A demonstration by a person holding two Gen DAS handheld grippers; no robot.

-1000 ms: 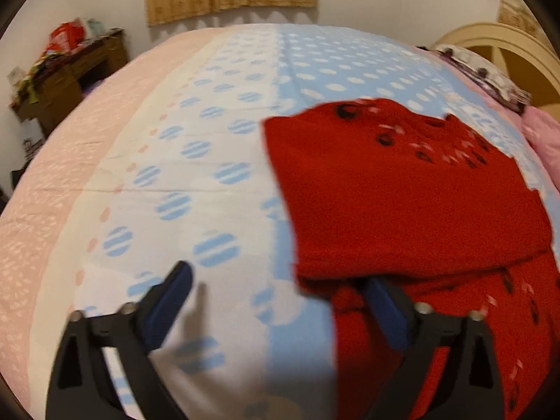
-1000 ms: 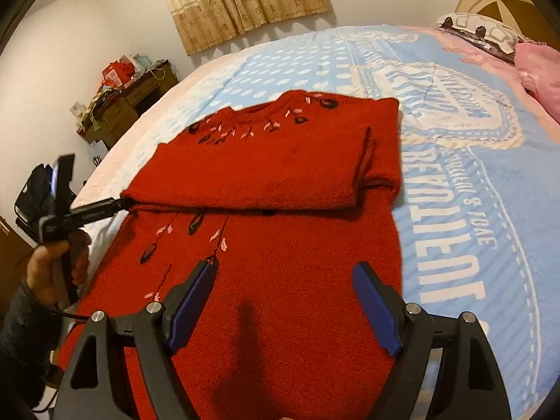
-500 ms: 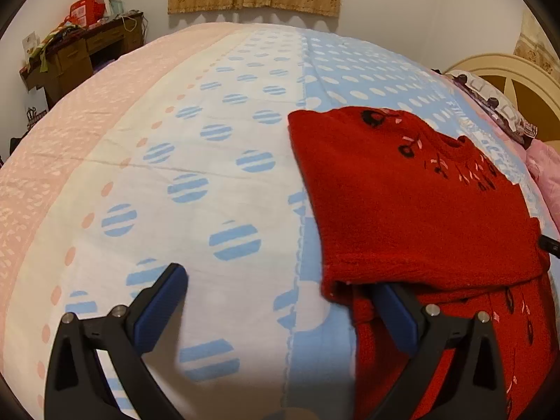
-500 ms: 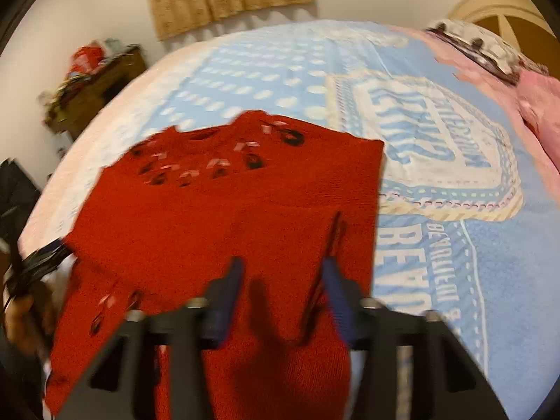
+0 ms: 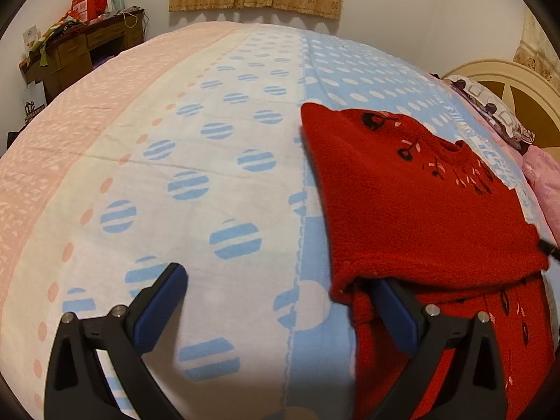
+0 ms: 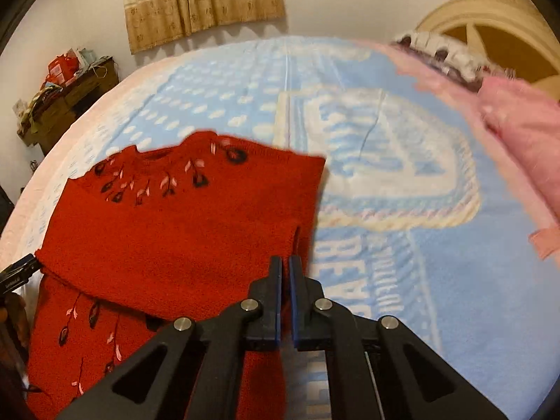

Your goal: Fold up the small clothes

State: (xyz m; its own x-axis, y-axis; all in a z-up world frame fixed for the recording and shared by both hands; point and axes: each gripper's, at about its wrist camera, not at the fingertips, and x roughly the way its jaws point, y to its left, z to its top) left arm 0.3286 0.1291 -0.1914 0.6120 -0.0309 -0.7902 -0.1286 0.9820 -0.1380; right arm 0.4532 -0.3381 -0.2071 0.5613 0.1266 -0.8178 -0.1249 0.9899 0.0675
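Note:
A red knitted sweater (image 5: 413, 217) with black and pink embroidery lies on the bed, its upper part folded down over the body. It also shows in the right wrist view (image 6: 168, 231). My left gripper (image 5: 276, 290) is open at the sweater's left edge; its right finger sits under the folded layer and its left finger rests on the bedspread. My right gripper (image 6: 285, 262) is shut on the right edge of the sweater's folded layer.
The bed (image 5: 175, 175) has a blue, white and pink patterned spread. A cluttered wooden desk (image 5: 84, 49) stands at the far left wall. Pillows (image 6: 451, 59) and a pink blanket (image 6: 518, 133) lie by the headboard (image 6: 490, 24) on the right.
My right gripper moved forward to the folded layer's right edge and closed on it. My left gripper edged closer to the fold, still open.

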